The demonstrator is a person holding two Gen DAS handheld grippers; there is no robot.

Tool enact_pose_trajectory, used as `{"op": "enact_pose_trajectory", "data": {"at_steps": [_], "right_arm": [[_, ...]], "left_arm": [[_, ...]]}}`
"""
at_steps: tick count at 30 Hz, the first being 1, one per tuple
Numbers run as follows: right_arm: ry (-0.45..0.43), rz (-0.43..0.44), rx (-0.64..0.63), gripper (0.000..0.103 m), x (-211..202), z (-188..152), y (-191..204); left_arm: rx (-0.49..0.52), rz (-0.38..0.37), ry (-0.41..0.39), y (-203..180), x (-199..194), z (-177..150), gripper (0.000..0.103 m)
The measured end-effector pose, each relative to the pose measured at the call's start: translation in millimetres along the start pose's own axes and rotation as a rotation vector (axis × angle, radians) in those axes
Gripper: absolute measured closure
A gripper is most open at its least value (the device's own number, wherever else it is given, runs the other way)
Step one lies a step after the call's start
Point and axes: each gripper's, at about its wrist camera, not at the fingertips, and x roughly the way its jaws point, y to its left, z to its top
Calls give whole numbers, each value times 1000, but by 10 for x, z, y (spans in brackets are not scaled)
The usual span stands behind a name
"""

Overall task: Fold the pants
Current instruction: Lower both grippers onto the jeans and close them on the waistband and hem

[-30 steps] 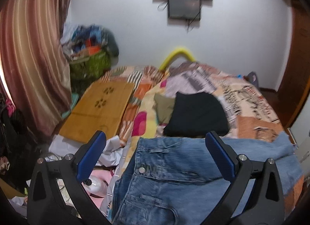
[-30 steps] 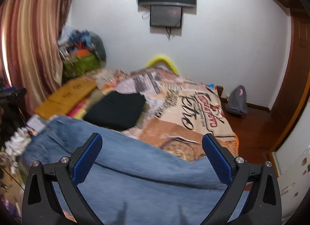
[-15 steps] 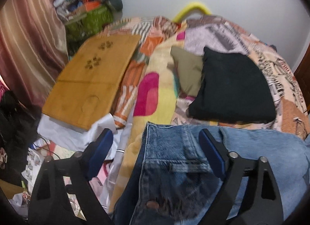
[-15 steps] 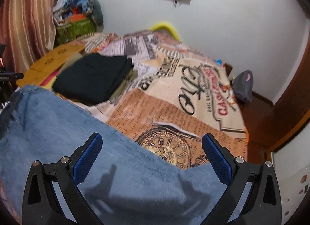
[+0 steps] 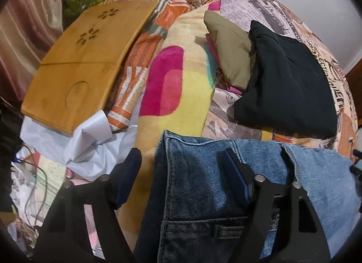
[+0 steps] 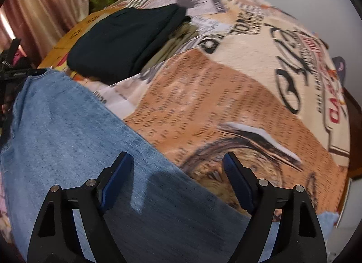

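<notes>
Blue jeans point(image 5: 203, 186) lie flat on the patterned bedspread point(image 5: 181, 82), waistband end toward the left. My left gripper point(image 5: 183, 168) is open, its fingers straddling the waistband corner, close above the denim. In the right wrist view the jeans' leg point(image 6: 67, 138) runs across the lower left. My right gripper point(image 6: 176, 172) is open, low over the leg's far edge, with the left finger point(image 6: 117, 177) over denim and the right finger point(image 6: 237, 181) over the bedspread point(image 6: 226, 104).
A folded black garment point(image 5: 289, 77) lies on an olive one point(image 5: 230, 48) just beyond the jeans; it also shows in the right wrist view point(image 6: 126, 39). A wooden lap board point(image 5: 86, 63) rests at the bed's left edge. White cloth point(image 5: 90, 145) and clutter lie below it.
Both grippers have tilted down and dropped toward the bed, close over the jeans. The left one has moved to the waistband corner. Both stay open.
</notes>
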Motion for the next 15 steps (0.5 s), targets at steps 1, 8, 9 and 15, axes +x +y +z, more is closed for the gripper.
{"op": "enact_pose_trajectory", "data": {"at_steps": [1, 8, 9, 15], "right_arm": [[13, 22, -7, 24, 21, 10, 17], [71, 126, -10, 55, 24, 0, 136], [73, 121, -15, 58, 22, -1, 146], [62, 61, -47, 88, -3, -60, 248]], "left_arm": [[-4, -13, 5, 2, 8, 3, 38], [47, -33, 15, -141, -100, -31, 62], [56, -25, 9, -158, -126, -38, 66], [47, -8, -30, -83, -308, -65, 89]]}}
